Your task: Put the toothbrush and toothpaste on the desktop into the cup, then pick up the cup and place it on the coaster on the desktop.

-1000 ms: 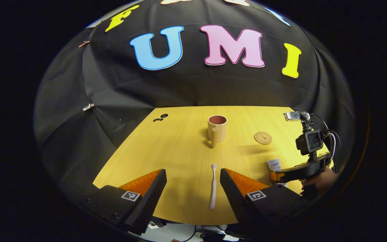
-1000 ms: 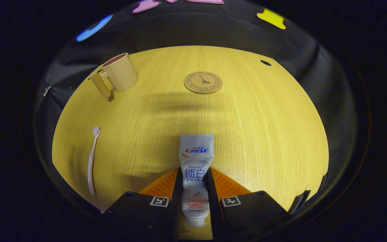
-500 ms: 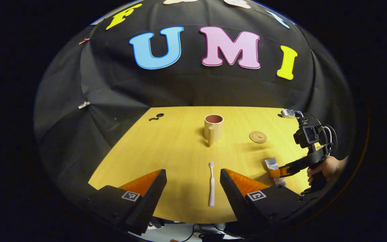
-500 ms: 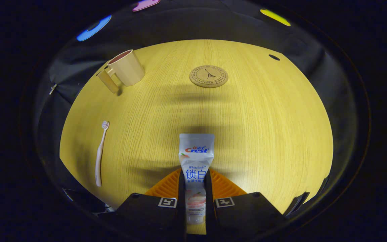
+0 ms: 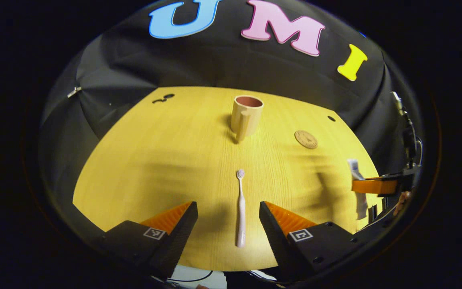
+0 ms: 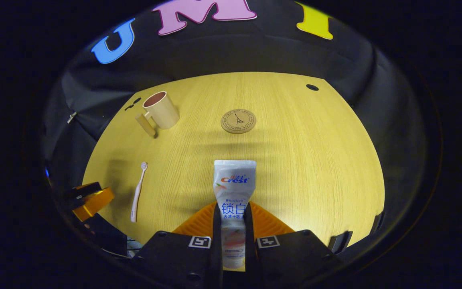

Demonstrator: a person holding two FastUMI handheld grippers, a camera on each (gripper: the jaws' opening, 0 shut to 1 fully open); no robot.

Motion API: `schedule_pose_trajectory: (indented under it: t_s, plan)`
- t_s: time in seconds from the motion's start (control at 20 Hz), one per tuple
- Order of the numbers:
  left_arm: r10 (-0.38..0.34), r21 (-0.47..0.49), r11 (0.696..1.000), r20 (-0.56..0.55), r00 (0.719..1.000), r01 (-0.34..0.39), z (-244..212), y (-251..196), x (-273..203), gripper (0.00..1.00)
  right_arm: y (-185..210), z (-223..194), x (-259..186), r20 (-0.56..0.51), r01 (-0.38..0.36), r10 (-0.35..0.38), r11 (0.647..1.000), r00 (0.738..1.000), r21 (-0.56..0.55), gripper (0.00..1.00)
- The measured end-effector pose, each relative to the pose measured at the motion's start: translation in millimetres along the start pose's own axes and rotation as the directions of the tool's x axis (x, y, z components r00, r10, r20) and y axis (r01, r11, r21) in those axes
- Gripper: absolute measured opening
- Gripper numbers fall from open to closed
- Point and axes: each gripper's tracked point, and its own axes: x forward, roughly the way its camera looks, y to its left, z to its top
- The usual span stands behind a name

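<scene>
Since a second ago the right tool [image 6: 231,224] has lifted the toothpaste tube [image 6: 234,188], clamped between both fingers, clear of the counter [image 6: 315,160]. The left tool [image 5: 227,220] hangs wide open, straddling the toothbrush [image 5: 240,208], which lies flat, well short of the cup [image 5: 247,116]. The cup stands empty; the coaster [image 6: 238,121] lies bare, right of it. Nothing is delivered yet.

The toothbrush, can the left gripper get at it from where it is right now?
Probably yes: the left gripper is open, the toothbrush lies flat between its fingers, and nothing sits around it.
</scene>
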Motion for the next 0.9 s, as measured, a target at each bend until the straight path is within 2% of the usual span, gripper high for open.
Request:
schedule_pose_trajectory:
  t_s: [0.05,0.1,0.2,0.25,0.3,0.5,0.55,0.65,0.85,0.9]
  plan:
    - [-0.002,0.002,1.000,-0.015,1.000,0.002,-0.7,-0.4,8.5,0.89,-2.8,-1.7,-5.0,0.003,-0.002,0.002,1.000,1.000,0.008,0.26]
    - [0.002,0.008,1.000,-0.030,1.000,-0.002,-1.0,-0.4,15.7,0.96,-5.1,-2.9,-10.1,0.009,-0.005,0.005,1.000,1.000,0.012,0.26]
    - [0.011,0.033,0.999,-0.074,0.997,-0.009,-6.2,-2.7,27.5,0.95,-8.9,-5.0,-17.7,0.022,-0.009,0.009,1.000,1.000,0.009,0.27]
    - [0.018,0.051,0.999,-0.092,0.996,-0.014,-9.9,-2.4,32.9,0.89,-10.8,-6.6,-20.2,0.028,-0.013,0.013,1.000,1.000,0.009,0.27]
    - [0.028,0.068,0.997,-0.111,0.993,-0.020,-12.7,-3.4,39.2,0.95,-11.8,-7.1,-22.4,0.031,-0.019,0.018,1.000,0.999,0.010,0.27]
    - [0.053,0.122,0.992,-0.163,0.985,-0.034,-24.4,-10.0,53.0,0.92,-16.1,-5.5,-26.4,0.050,-0.037,0.037,0.999,0.998,0.008,0.27]
    - [0.054,0.124,0.992,-0.173,0.983,-0.032,-27.6,-12.5,55.6,0.91,-16.4,-5.0,-25.3,0.053,-0.042,0.042,0.999,0.998,0.001,0.27]
    - [0.067,0.124,0.991,-0.197,0.978,-0.043,-33.1,-14.1,61.0,0.81,-15.9,-4.3,-23.3,0.051,-0.058,0.058,0.998,0.997,-0.006,0.27]
    - [0.075,0.106,0.993,-0.205,0.976,-0.054,-36.7,-15.8,67.4,0.79,-10.8,-4.3,-13.6,0.025,-0.095,0.095,0.995,0.995,-0.014,0.27]
    - [0.069,0.112,0.993,-0.198,0.978,-0.048,-34.1,-16.8,68.6,0.75,-10.8,-2.4,-12.0,0.025,-0.099,0.100,0.995,0.995,-0.014,0.23]
